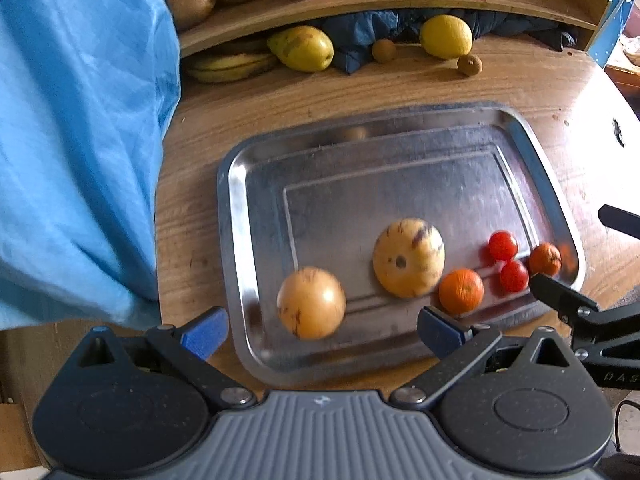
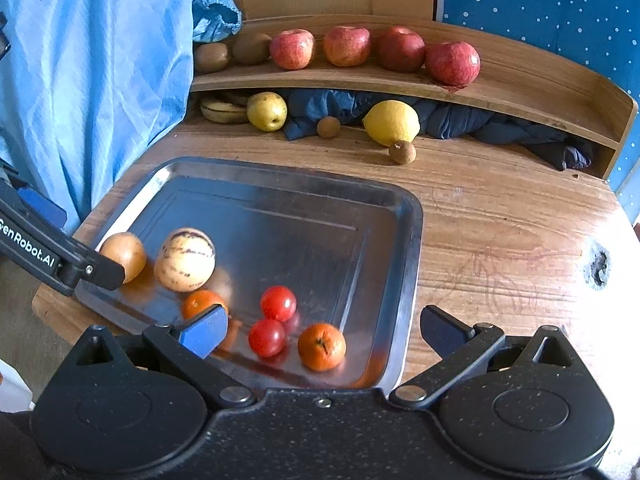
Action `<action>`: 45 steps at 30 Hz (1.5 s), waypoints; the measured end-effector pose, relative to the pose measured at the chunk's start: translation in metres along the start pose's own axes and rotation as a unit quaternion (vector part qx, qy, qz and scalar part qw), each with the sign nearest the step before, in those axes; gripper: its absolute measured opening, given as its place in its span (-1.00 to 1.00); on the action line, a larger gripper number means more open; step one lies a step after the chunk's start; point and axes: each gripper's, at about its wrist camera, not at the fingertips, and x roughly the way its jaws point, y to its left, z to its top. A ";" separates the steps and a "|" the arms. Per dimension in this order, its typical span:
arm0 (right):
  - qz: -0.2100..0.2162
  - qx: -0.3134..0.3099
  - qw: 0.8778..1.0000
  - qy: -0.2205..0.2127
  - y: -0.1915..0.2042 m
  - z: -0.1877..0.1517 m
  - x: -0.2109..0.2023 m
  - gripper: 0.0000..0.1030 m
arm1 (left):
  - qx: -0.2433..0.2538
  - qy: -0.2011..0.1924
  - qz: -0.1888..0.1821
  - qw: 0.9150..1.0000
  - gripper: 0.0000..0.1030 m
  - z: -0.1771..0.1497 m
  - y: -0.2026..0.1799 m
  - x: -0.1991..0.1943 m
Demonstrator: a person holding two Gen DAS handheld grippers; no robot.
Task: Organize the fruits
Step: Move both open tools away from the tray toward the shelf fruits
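A: Where is the fruit lying?
B: On the tray (image 2: 404, 240): two melons (image 1: 408, 257), two oranges (image 2: 321, 346) and two tomatoes (image 2: 278, 303), all near its front edge.
A: And the grippers?
B: The left gripper (image 1: 322, 330) and right gripper (image 2: 323, 330) are hovering over that edge, fingers spread wide, holding nothing.
A: The apples (image 2: 346, 45)?
B: They are sitting on the shelf (image 2: 520, 92).

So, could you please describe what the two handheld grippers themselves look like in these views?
Both share one design: black, speckled bodies with two round pivot housings, silver rivets and black linkage arms ending in blue finger pads. The left gripper has a grey ribbed centre plate; the right gripper has a black textured one. White "GenRobot.AI" lettering runs along one of the left gripper's fingers. No sleeves or hands are visible.
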 end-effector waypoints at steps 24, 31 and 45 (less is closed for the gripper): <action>-0.029 0.032 0.999 0.000 -0.016 0.043 0.042 0.99 | 0.035 -0.036 -0.027 0.998 0.99 0.086 -0.005 0.031; -0.044 0.047 0.998 0.000 -0.021 0.048 0.050 0.99 | 0.050 -0.037 -0.037 0.997 0.99 0.108 -0.011 0.044; -0.076 0.086 0.993 0.000 -0.042 0.062 0.064 0.99 | 0.039 -0.055 -0.061 0.996 0.99 0.141 -0.024 0.067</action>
